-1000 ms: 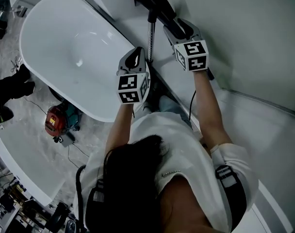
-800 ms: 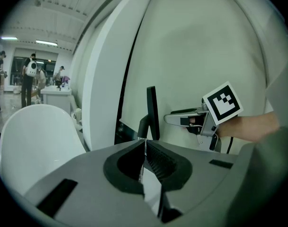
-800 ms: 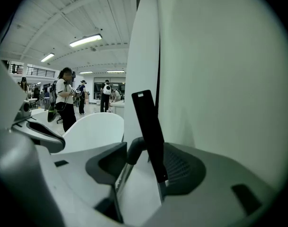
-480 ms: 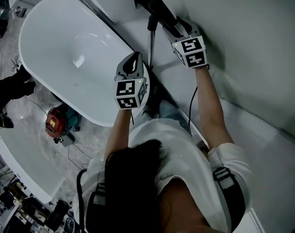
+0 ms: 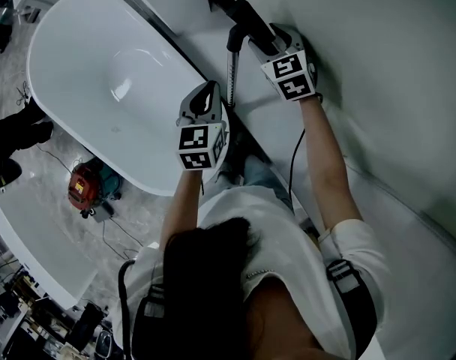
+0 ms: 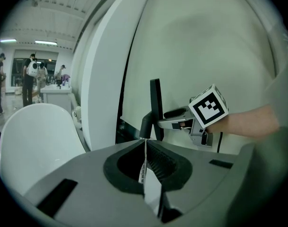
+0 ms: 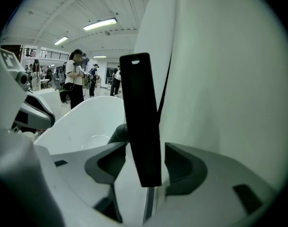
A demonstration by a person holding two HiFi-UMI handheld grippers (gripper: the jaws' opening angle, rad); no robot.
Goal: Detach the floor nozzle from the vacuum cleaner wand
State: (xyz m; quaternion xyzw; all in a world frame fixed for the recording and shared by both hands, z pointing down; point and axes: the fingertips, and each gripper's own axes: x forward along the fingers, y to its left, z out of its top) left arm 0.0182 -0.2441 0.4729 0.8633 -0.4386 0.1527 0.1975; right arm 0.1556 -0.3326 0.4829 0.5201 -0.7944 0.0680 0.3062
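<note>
Noted left gripper (image 6: pixel 145 150) clamped shut on thin silver wand (image 5: pixel 230 66). Noted right gripper (image 7: pixel 141 164) jaws wide, just been opening, with black floor nozzle (image 7: pixel 140 126) upright between them, unsqueezed, joined to wand top, close to white wall (image 5: pixel 378 51). Logged white bathtub (image 5: pixel 78 58) left of both. Saw 2 forearms stretched forward, right reaching farther.

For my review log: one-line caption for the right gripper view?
Right tongs, just opening wider, straddle the black floor nozzle; white bathtub behind.
</note>
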